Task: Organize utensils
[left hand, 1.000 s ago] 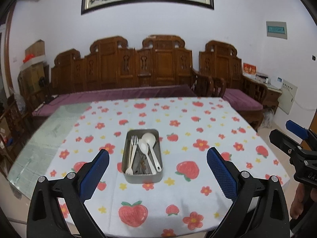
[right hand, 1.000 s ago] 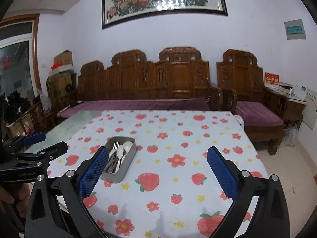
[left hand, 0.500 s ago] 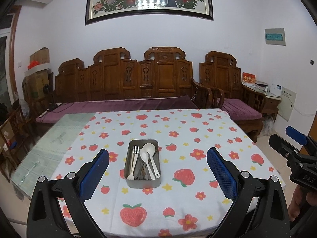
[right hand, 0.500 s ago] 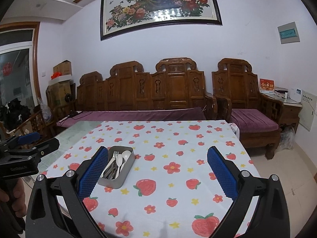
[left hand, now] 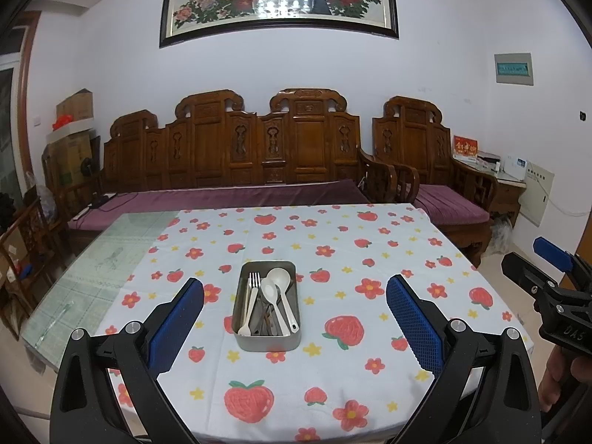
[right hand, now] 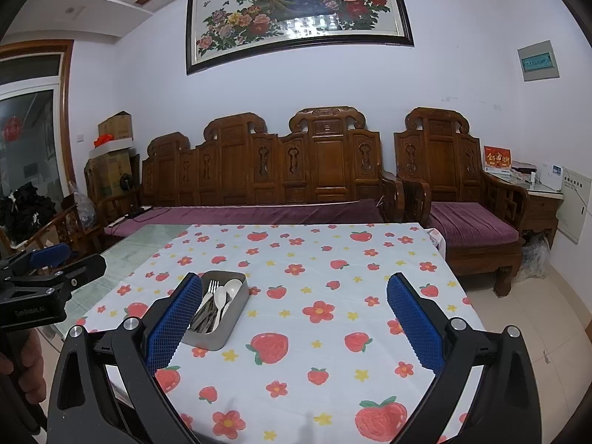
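Observation:
A grey metal tin sits on the strawberry-print tablecloth. Inside lie a white fork, two white spoons and some darker metal utensils. My left gripper is open, raised in front of the tin with nothing between its blue pads. My right gripper is open too, to the right of the tin and above the cloth; its left pad hides the tin's near corner. Each gripper shows at the edge of the other's view.
The cloth leaves a strip of bare glass tabletop at the left. A carved wooden bench with purple cushions stands behind the table, an armchair to its right. A hand holds the left gripper's handle.
Both grippers have pulled back and tilted up, so the tin looks smaller and lower in view and more of the wall painting shows. The utensils in the tin have not moved.

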The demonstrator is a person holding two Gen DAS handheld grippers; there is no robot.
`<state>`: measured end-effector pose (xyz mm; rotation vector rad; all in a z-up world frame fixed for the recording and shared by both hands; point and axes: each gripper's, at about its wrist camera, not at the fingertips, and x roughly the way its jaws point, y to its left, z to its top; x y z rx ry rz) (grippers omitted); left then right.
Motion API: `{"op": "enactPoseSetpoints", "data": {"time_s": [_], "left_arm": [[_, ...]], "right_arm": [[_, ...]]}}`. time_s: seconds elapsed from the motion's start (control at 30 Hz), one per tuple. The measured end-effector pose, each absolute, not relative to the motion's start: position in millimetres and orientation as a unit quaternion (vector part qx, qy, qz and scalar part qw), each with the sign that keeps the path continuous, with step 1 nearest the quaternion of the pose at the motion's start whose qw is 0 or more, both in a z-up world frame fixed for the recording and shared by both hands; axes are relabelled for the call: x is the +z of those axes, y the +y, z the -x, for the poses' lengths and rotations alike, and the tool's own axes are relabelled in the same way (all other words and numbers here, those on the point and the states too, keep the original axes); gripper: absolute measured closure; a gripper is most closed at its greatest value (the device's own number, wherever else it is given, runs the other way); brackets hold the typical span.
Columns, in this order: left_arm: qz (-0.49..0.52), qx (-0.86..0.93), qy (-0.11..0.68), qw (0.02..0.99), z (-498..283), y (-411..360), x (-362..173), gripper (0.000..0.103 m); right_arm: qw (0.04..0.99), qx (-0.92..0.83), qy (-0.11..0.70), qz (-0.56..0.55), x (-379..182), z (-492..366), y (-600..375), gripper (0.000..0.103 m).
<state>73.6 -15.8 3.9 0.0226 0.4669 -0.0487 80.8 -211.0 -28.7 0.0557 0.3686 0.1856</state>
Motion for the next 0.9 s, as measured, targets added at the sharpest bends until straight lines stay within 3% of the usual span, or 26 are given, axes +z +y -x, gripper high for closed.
{"op": "enactPoseSetpoints", "data": {"time_s": [0.9], "left_arm": [[-0.012, -0.025, 0.230, 0.973, -72.5, -16.0, 4.7, 0.008]], "right_arm": [[0.978, 0.092, 0.184, -0.027, -29.4, -80.7, -211.3, 0.003]]}}
